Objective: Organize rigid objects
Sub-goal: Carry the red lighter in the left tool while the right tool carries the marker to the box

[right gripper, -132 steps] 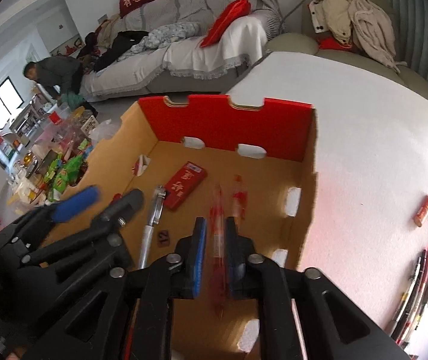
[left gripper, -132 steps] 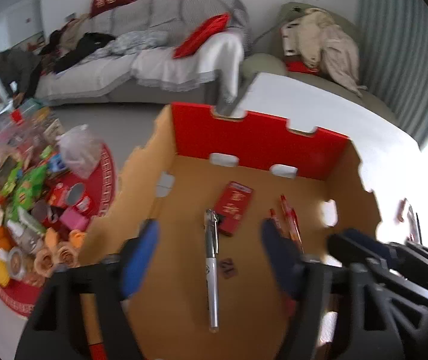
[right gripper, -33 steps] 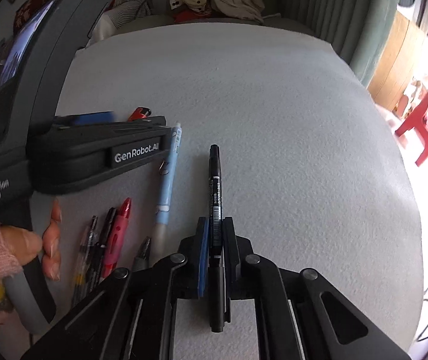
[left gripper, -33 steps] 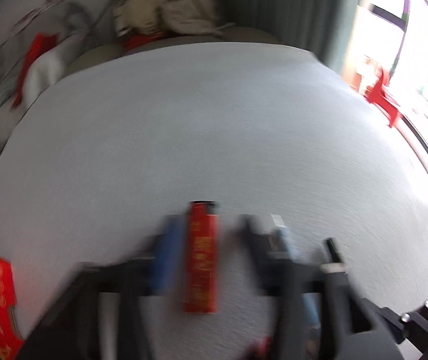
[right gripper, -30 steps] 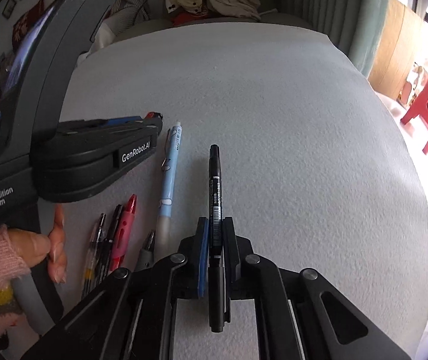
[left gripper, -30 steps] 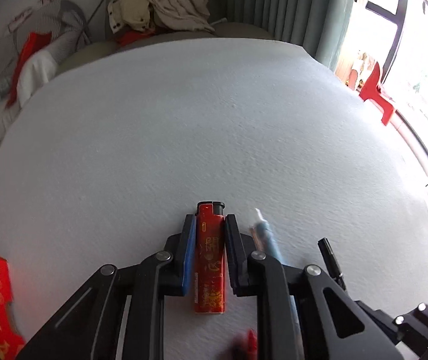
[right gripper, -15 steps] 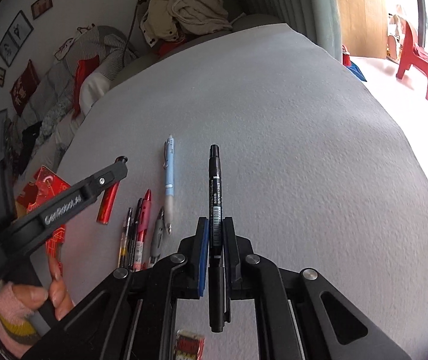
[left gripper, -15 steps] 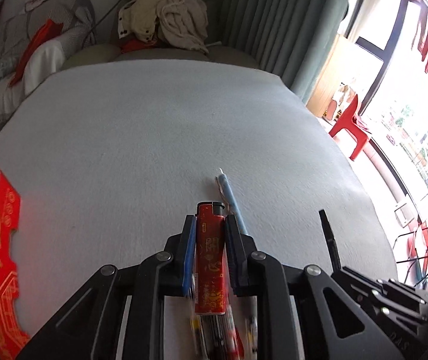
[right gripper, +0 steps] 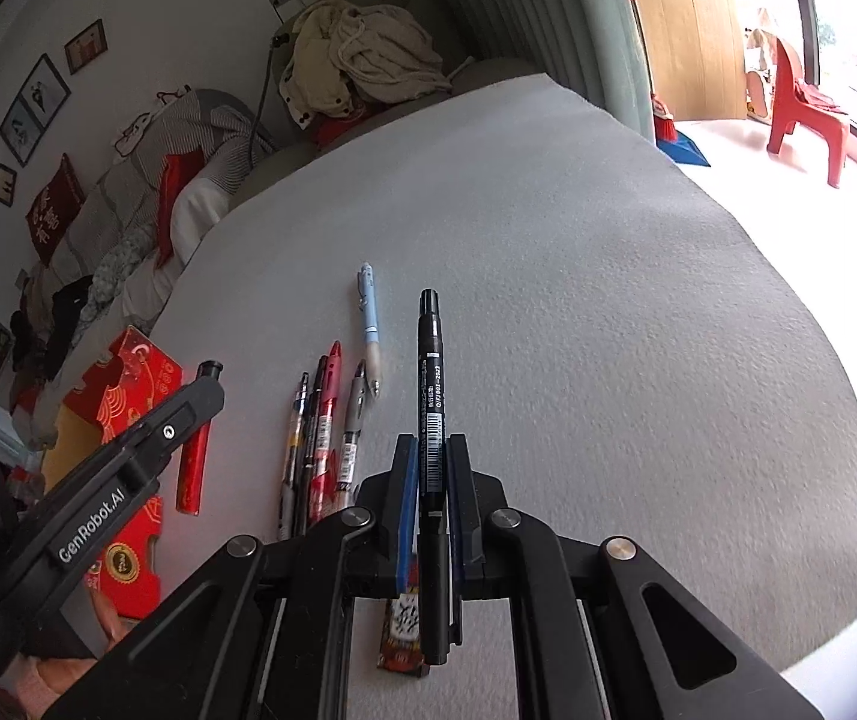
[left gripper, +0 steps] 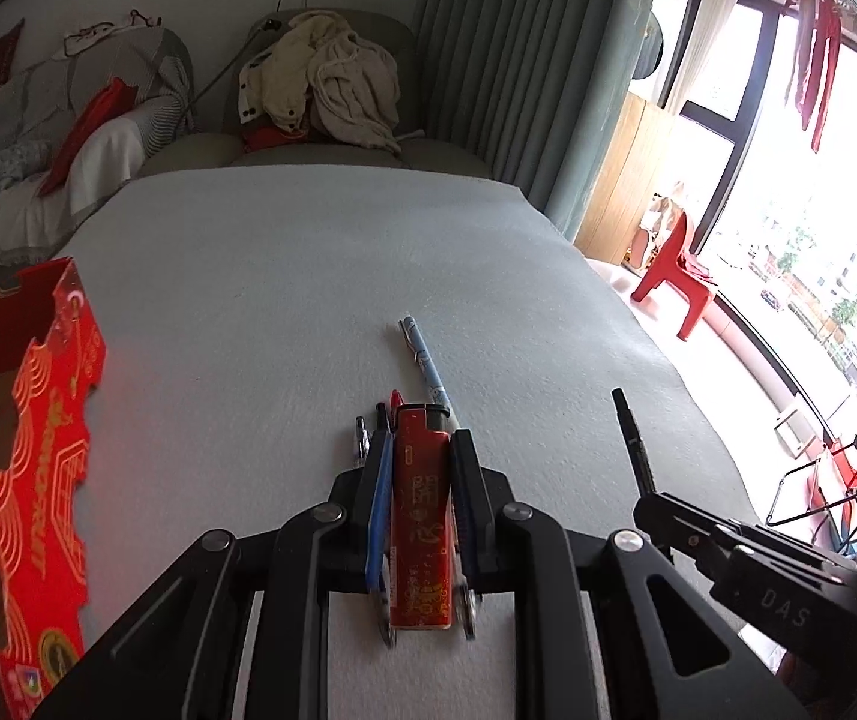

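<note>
In the left wrist view my left gripper (left gripper: 420,441) is shut on a red lighter (left gripper: 419,516), held above the white table (left gripper: 284,276). My right gripper (right gripper: 431,443) is shut on a black marker (right gripper: 430,372) that sticks out forward past the pads. Several pens (right gripper: 320,426) and a light blue pen (right gripper: 369,318) lie in a row on the table below. A red cardboard box (left gripper: 38,450) stands at the table's left edge. The right wrist view also shows the left gripper (right gripper: 200,396) with the lighter (right gripper: 193,468) near the box (right gripper: 128,384).
A small red printed packet (right gripper: 404,630) lies on the table under the right gripper. Beyond the table are a sofa with clothes (left gripper: 320,78), a green curtain (left gripper: 506,60) and a red plastic chair (left gripper: 680,276). A person's hand (right gripper: 104,618) holds the left gripper.
Both grippers rose off the table with the lighter and the marker in them and swung left. The red box came into view; the pens stayed on the table.
</note>
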`<state>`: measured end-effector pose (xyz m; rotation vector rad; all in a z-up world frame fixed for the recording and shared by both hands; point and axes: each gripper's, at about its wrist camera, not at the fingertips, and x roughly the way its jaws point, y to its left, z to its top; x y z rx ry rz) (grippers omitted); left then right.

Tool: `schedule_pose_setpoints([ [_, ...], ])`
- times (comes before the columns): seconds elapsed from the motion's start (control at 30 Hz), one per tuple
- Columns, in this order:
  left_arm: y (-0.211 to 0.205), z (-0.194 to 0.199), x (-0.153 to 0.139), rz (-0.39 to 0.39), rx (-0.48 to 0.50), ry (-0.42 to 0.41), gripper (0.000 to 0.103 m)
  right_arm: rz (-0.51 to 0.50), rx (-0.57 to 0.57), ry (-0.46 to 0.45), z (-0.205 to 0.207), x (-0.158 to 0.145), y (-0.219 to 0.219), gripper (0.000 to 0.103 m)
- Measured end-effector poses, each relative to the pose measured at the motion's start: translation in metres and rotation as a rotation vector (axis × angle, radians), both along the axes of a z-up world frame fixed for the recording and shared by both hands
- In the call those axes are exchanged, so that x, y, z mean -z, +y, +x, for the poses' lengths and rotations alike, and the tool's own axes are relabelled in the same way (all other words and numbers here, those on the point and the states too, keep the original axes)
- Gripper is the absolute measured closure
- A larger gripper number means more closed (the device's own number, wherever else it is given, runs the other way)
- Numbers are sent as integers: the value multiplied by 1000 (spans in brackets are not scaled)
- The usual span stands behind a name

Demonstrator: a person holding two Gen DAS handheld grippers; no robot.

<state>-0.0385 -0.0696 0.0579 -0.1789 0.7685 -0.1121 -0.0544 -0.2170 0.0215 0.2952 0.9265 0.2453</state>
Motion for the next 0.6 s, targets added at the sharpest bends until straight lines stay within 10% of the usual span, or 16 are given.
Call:
schedule_pose_setpoints([
  [0.6, 5, -71, -26, -1, 8, -116, 82, -6, -17, -52, -50, -18, 26, 93],
])
